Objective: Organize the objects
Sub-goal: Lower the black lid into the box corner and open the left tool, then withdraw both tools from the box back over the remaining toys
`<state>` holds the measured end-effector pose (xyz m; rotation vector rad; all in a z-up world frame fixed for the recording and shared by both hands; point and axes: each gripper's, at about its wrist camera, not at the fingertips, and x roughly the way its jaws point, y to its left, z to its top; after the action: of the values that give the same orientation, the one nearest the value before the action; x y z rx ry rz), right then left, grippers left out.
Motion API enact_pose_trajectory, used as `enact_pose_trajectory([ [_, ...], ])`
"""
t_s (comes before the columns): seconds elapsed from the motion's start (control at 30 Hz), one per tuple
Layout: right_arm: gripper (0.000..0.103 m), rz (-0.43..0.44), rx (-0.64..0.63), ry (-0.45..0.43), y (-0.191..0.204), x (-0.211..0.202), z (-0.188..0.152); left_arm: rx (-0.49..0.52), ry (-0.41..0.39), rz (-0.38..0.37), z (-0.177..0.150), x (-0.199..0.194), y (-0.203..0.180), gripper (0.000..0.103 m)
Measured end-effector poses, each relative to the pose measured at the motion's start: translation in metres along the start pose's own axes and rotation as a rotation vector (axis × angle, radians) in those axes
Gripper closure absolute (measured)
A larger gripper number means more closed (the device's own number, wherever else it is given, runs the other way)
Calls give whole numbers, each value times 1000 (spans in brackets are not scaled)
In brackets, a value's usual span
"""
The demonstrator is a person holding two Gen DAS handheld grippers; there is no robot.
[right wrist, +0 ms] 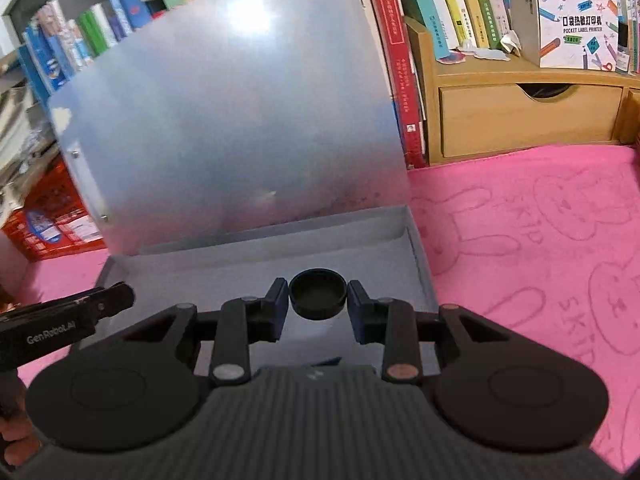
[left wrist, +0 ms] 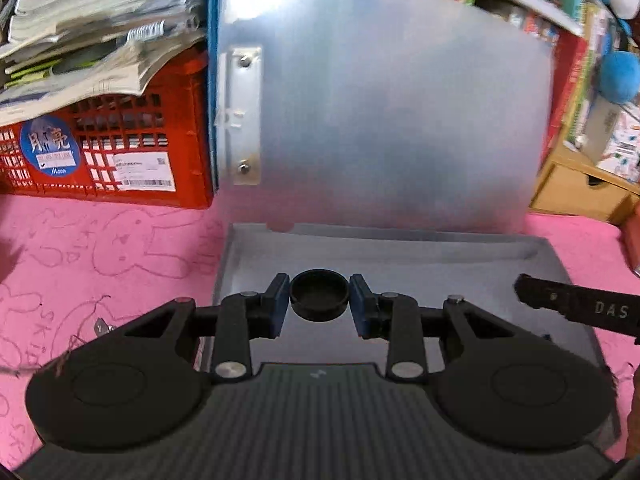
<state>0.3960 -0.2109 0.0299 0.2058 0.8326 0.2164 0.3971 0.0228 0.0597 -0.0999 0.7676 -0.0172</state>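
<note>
Behind the frosted translucent plastic lid [left wrist: 384, 112], centre frame, only vague shapes and colours, none legible. Stacked papers and notebooks [left wrist: 92, 20] atop the red plastic crate [left wrist: 120, 140], upper left, cropped by the edge and smeared. Book spines [right wrist: 72, 44] upper left in the right wrist view, too blurred to read.

Pink bunny-print cloth [right wrist: 540, 240], red crate [left wrist: 120, 152], wooden drawer unit [right wrist: 520, 120], crowded bookshelves [right wrist: 460, 8]

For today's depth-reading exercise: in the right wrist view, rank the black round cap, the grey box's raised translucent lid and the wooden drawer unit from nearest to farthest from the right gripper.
1. Black round cap: between the right gripper's fingers, over the grey box.
2. Translucent lid: upright behind the box, ahead.
3. Wooden drawer unit: farthest, upper right, against the books.
</note>
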Motion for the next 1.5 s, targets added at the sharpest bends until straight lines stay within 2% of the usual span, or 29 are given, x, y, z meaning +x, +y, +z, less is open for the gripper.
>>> enact_pose_trajectory([
  [0.5,67,-73,-18,22,-9,24,5,7,32,29,1,31,4,65],
  [0.6,61,-78,-29,17,-8,24,4,13,45,43,-2,35,3,65],
  [0.63,48,-79,-27,15,-8,24,4,14,41,42,-3,35,3,65],
  [0.67,45,-80,-20,13,-8,22,4,12,35,28,-3,35,5,63],
  [0.73,36,-68,-14,5,-9,18,4,5,36,-13,-2,35,7,51],
  [0.8,35,-73,-19,-12,-8,11,4,7,20,-6,-1,31,7,33],
  [0.93,28,-68,-17,-45,-9,-11,3,32,-34,22,3,14,5,24],
  [1.1,20,-35,-32,-99,-8,-52,-2,22,-73,-12,3,-15,3,16],
  [1.3,15,11,-76,-164,9,-110,-21,51,-128,-21,-9,-70,-5,13],
  [1.5,13,60,-106,-207,18,-154,-53,78,-179,-63,-41,-141,-19,12],
])
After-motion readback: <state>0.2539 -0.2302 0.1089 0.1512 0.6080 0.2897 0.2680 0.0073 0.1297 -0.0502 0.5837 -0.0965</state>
